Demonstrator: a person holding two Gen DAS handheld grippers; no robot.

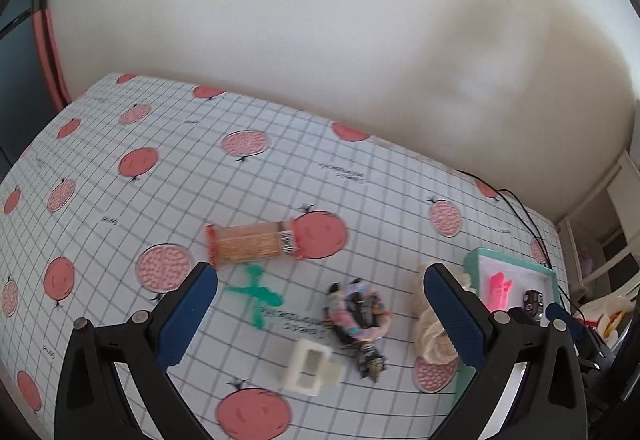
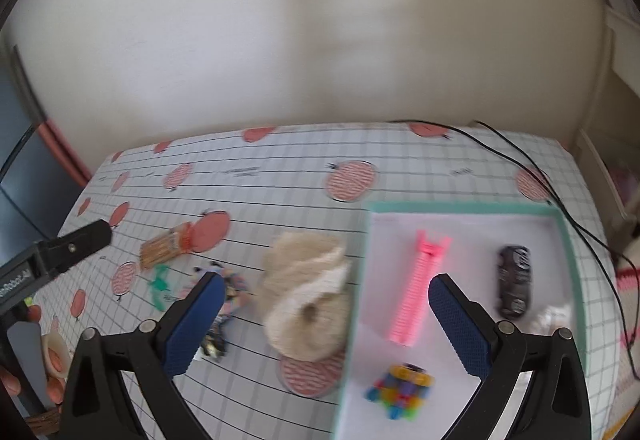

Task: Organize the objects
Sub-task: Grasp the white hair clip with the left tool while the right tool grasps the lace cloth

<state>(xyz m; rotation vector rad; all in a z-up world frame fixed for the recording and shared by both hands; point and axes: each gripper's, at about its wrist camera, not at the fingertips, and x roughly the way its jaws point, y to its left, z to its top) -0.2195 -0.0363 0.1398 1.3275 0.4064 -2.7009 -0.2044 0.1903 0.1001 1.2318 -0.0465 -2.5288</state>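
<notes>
**Mint-green tray, part filled; loose items beside it**

Mint-green tray (image 2: 464,208), white inside, is my landmark. In it: pink comb (image 2: 420,288) at centre, dark toy car (image 2: 515,282) to its right, multicoloured block toy (image 2: 400,388) at the near end.

Outside it, on the gridded tablecloth (image 1: 168,159): cream fluffy scrunchie (image 2: 304,300) just beside the tray's left wall; pastel scrunchie with dark trinkets (image 1: 360,314) further left; cream rectangular clip (image 1: 310,370) nearer me; green clip (image 1: 256,294) and orange-netted bundle (image 1: 252,242) farthest from the tray.

Left gripper (image 1: 320,316): jaws spread wide, empty, above the pastel scrunchie. Right gripper (image 2: 326,324): jaws spread wide, empty, straddling the tray's left wall.

I judge sorting half done. The next move calls for lowering onto a loose item, probably a scrunchie, and closing gently on the soft fabric.
</notes>
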